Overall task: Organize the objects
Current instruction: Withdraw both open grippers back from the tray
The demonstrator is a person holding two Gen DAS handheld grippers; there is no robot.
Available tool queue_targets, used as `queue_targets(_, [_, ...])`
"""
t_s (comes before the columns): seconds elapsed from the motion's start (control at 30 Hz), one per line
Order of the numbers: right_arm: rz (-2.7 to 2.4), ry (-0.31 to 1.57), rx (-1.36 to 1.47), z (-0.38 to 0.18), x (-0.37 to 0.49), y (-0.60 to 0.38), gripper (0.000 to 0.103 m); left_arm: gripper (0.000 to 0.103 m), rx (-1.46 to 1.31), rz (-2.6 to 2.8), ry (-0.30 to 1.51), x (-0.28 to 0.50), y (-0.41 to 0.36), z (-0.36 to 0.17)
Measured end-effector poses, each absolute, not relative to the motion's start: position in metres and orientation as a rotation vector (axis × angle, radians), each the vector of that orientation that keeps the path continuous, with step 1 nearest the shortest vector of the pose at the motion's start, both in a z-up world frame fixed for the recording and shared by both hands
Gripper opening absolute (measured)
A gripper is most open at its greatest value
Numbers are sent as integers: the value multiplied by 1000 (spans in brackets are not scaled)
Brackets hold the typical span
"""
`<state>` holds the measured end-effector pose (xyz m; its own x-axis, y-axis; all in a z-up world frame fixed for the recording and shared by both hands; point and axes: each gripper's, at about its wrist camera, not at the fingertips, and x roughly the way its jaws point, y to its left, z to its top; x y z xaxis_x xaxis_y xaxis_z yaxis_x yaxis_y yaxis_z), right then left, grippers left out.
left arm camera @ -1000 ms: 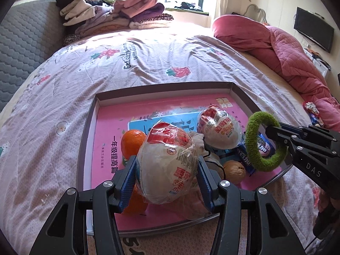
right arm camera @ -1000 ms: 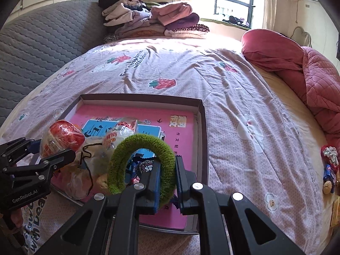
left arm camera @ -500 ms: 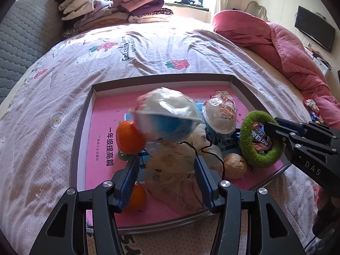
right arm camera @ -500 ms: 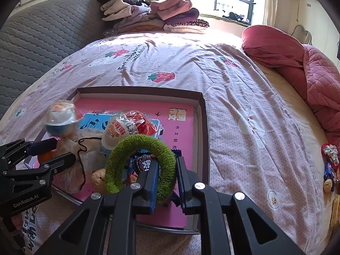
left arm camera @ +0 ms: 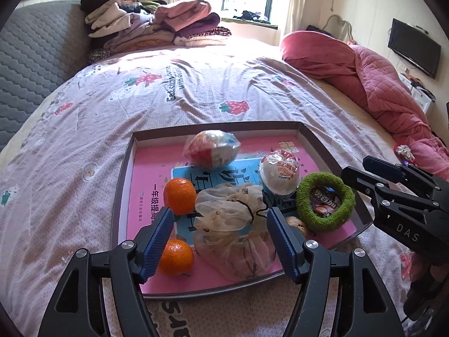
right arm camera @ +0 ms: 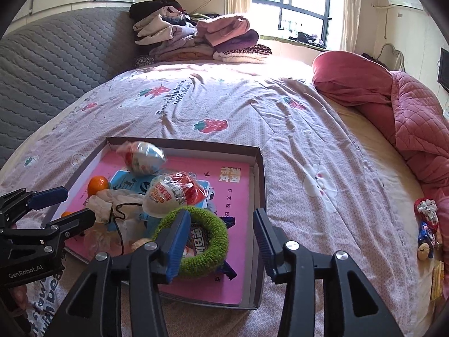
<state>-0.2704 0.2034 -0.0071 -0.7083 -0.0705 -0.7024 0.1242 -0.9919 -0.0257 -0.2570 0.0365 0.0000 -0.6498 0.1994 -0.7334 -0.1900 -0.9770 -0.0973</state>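
Both grippers [left arm camera: 220, 236] [right arm camera: 221, 241] apparently empty

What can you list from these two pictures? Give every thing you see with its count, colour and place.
Tray: one, dark rim, pink sheet inside, on bedspread.
Wrapped eggs: two, white-red, far half of tray.
Oranges: two, orange, tray's left side.
Gauze pouch: one, cream, tray centre.
Green ring: one, fuzzy, tray's right, lying over a snack packet.
Bedspread: one, lilac, strawberry print.
Folded clothes: one pile, mixed, far end.
Quilt: one, red-pink, right.
Left gripper: jaws open.
Right gripper: jaws open.
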Motion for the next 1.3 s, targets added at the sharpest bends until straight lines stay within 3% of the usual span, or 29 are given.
queue_targets(0.73, [-2826, 10, 989, 28, -231, 200, 63, 79, -1110, 2752, -32, -221, 30, 34])
queue_targets(1.3, [-2826, -42, 954, 27, -195, 202, 64, 79, -1110, 2829, -6, -183, 12, 27])
